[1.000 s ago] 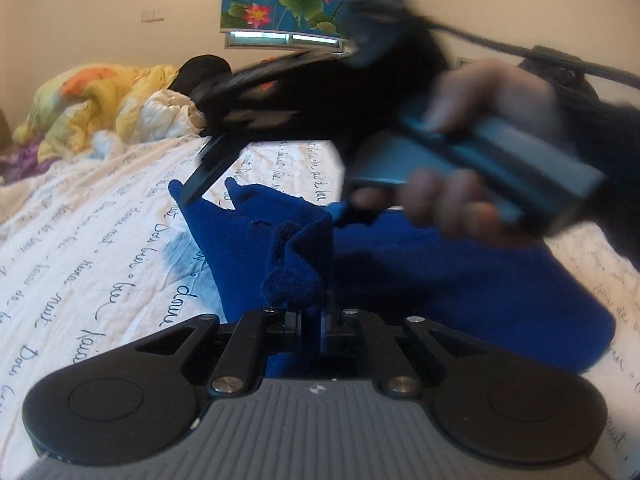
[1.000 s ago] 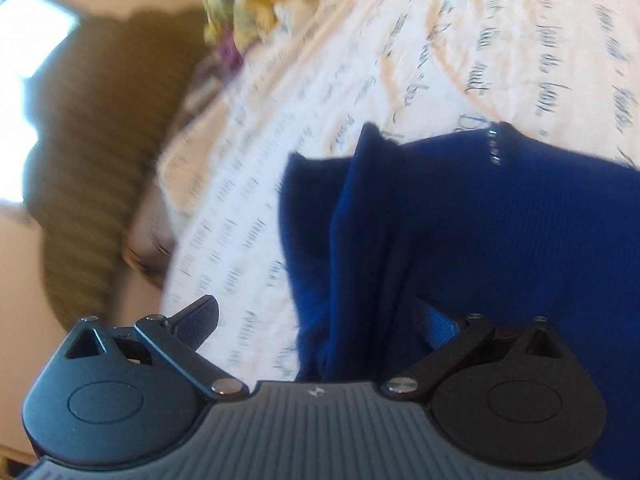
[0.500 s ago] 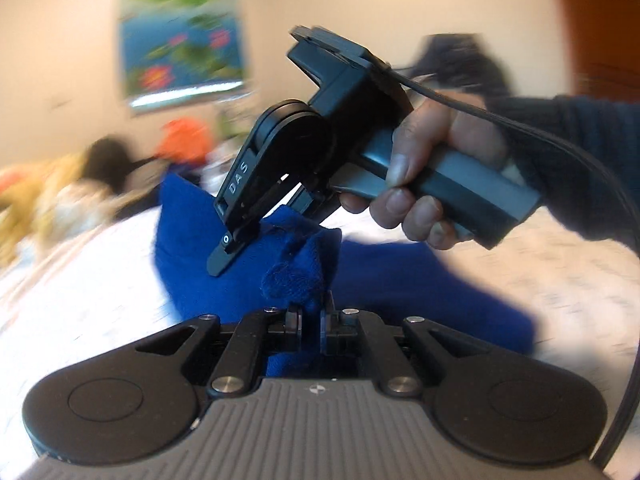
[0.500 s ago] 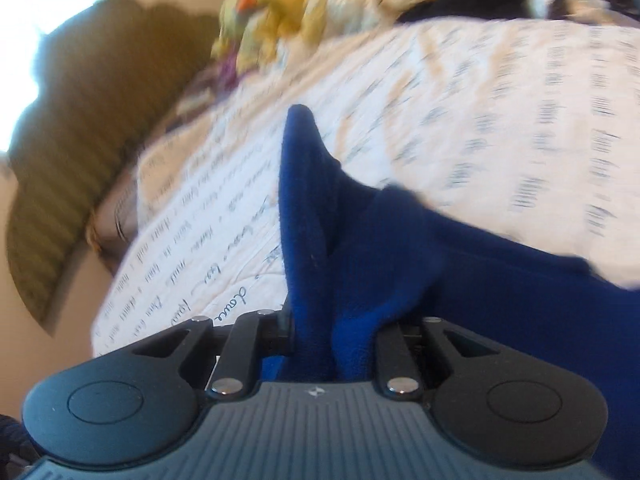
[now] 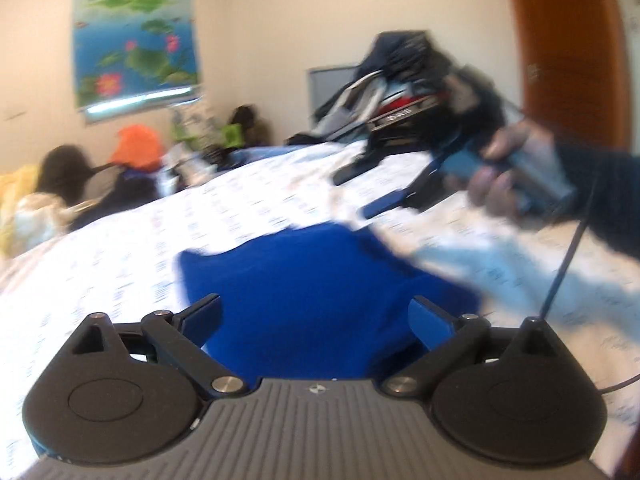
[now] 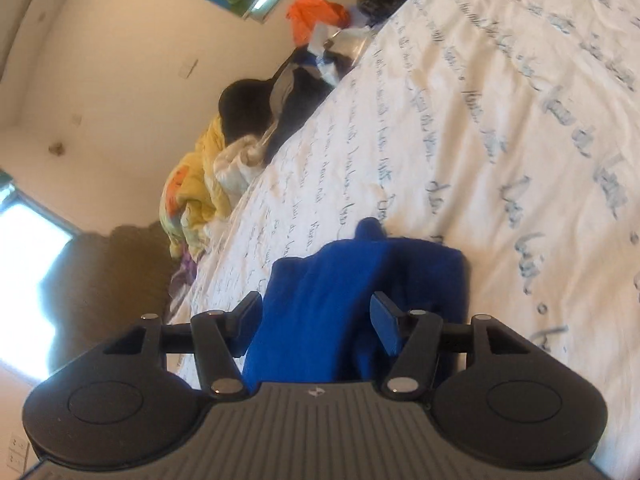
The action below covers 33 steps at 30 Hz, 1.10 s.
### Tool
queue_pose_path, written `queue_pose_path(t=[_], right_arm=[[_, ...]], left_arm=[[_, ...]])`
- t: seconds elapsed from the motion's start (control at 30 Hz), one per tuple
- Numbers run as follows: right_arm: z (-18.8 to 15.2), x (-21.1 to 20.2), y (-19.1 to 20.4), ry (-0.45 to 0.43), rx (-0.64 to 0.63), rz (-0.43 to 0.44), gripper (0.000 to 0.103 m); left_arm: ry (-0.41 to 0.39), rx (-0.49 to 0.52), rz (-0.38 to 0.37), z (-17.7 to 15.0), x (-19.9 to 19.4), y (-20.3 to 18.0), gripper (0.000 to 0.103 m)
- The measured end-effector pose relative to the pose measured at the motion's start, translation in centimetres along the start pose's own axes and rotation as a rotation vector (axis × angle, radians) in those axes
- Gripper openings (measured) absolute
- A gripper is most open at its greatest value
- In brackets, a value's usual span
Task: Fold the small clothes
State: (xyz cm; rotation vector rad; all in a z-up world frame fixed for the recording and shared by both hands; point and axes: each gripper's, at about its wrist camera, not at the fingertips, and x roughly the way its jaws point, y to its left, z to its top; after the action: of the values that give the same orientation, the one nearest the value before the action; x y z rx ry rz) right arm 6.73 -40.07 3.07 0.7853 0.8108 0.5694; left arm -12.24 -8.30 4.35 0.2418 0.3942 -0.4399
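Observation:
A small blue garment (image 5: pixel 320 288) lies folded on the white printed bedsheet (image 5: pixel 120 264). My left gripper (image 5: pixel 318 320) is open, its fingers apart on either side of the cloth's near edge. My right gripper (image 6: pixel 318 318) is open too, with the garment (image 6: pixel 340 292) lying between and beyond its fingers. In the left wrist view the right gripper (image 5: pixel 380 188) shows blurred, held in a hand above the bed to the right of the garment.
A pile of clothes (image 5: pixel 400 92) sits at the far side of the bed. An orange item (image 5: pixel 136 152) and yellow bedding (image 6: pixel 192 196) lie near the wall. A wooden door (image 5: pixel 568 40) stands at the right.
Both grippers have opened and let go of the blue garment, which now lies lower and flatter on the bed. The right gripper has moved away to the right.

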Motion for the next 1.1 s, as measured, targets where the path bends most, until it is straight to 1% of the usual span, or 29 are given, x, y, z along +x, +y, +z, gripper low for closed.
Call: queue_pose_path(t=[0.03, 0.1, 0.13, 0.17, 0.2, 0.23, 0.3, 0.33, 0.37, 0.4, 0.43, 0.47, 0.5, 0.53, 0.57, 0.6, 0.67, 0.7, 0.77, 0.87, 0.9, 0.93, 0.97, 1.0, 1.07, 1.1], right_arm=[[0.4, 0.8, 0.5, 0.028, -0.028, -0.039, 0.060], [0.8, 3.7, 1.3, 0.099, -0.089, -0.152, 0.060], [0.7, 5.2, 1.4, 0.122, -0.113, -0.180, 0.060], [0.6, 6.1, 1.3, 0.132, -0.129, -0.196, 0.054], [0.4, 6.7, 1.4, 0.129, -0.146, -0.208, 0.013], [0.4, 7.0, 1.7, 0.145, -0.157, -0.193, 0.010], [0.1, 5.6, 3.4, 0.103, -0.228, -0.155, 0.009], [-0.1, 4.7, 3.8, 0.078, -0.243, -0.154, 0.009], [-0.1, 3.7, 3.4, 0.060, -0.231, -0.159, 0.009], [0.0, 3.3, 2.3, 0.058, -0.200, -0.180, 0.010], [-0.2, 3.1, 1.1, 0.064, -0.169, -0.211, 0.014], [-0.6, 2.6, 0.4, 0.064, -0.130, -0.235, 0.015], [-1.2, 1.6, 0.2, 0.058, -0.105, -0.228, 0.017], [-1.8, 0.7, 0.6, 0.052, -0.109, -0.217, 0.019], [-2.5, -0.3, 1.5, 0.043, -0.127, -0.210, 0.030], [-3.4, -1.5, 2.6, 0.039, -0.149, -0.190, 0.048], [-5.3, -2.6, 4.7, 0.078, -0.218, -0.135, 0.059], [-6.3, -2.7, 5.7, 0.116, -0.247, -0.127, 0.059], [-8.2, -2.5, 7.0, 0.187, -0.289, -0.158, 0.059], [-10.9, -1.3, 7.5, 0.264, -0.354, -0.265, 0.059], [-11.5, -0.8, 7.4, 0.283, -0.371, -0.307, 0.056], [-12.2, -0.2, 7.1, 0.299, -0.384, -0.330, 0.047], [-12.7, 0.0, 7.0, 0.309, -0.400, -0.327, 0.003], [-13.0, -0.1, 7.0, 0.304, -0.404, -0.321, 0.004], [-13.0, -1.8, 7.4, 0.245, -0.419, -0.309, 0.004], [-12.9, -2.9, 6.9, 0.210, -0.397, -0.316, 0.004]], left_arm=[[0.015, -0.013, 0.027, -0.1, 0.1, 0.4, 0.098], [0.046, -0.045, 0.060, 0.0, 0.5, 1.9, 0.098], [0.056, -0.058, 0.069, -0.2, 0.5, 2.2, 0.098], [0.063, -0.065, 0.077, -0.1, 0.6, 2.6, 0.098], [0.069, -0.067, 0.084, 0.1, 0.5, 2.9, 0.098], [0.065, -0.067, 0.086, 0.4, 0.1, 3.3, 0.098], [0.045, -0.063, 0.082, 0.7, -1.3, 3.5, 0.099], [0.040, -0.072, 0.071, 0.7, -1.4, 3.7, 0.099], [0.043, -0.094, 0.055, 0.6, -1.5, 3.9, 0.099], [0.054, -0.127, 0.036, 0.4, -1.4, 3.9, 0.099], [0.071, -0.160, 0.026, 0.3, -0.8, 4.5, 0.099], [0.089, -0.193, 0.021, 0.2, -0.5, 5.0, 0.099], [0.105, -0.216, 0.012, 0.0, -0.3, 5.4, 0.098], [0.120, -0.226, -0.003, -0.2, -0.3, 5.4, 0.098], [0.134, -0.217, -0.020, -0.3, -0.3, 5.3, 0.098], [0.139, -0.194, -0.039, -0.5, -0.2, 5.1, 0.098], [0.140, -0.130, -0.066, -0.8, -0.3, 4.1, 0.098], [0.148, -0.105, -0.079, -1.0, 0.0, 3.6, 0.098], [0.171, -0.080, -0.095, -1.7, 0.4, 3.0, 0.098], [0.191, -0.072, -0.097, -2.5, 1.1, 2.4, 0.098], [0.191, -0.071, -0.096, -2.5, 1.2, 2.3, 0.098], [0.190, -0.068, -0.095, -2.5, 1.2, 2.2, 0.098], [0.187, -0.064, -0.093, -2.5, 1.0, 2.2, 0.098], [0.183, -0.060, -0.089, -2.4, 0.9, 2.4, 0.099], [0.175, -0.059, -0.079, -2.3, 0.5, 2.9, 0.100], [0.173, -0.071, -0.076, -2.4, 0.4, 3.3, 0.101]])
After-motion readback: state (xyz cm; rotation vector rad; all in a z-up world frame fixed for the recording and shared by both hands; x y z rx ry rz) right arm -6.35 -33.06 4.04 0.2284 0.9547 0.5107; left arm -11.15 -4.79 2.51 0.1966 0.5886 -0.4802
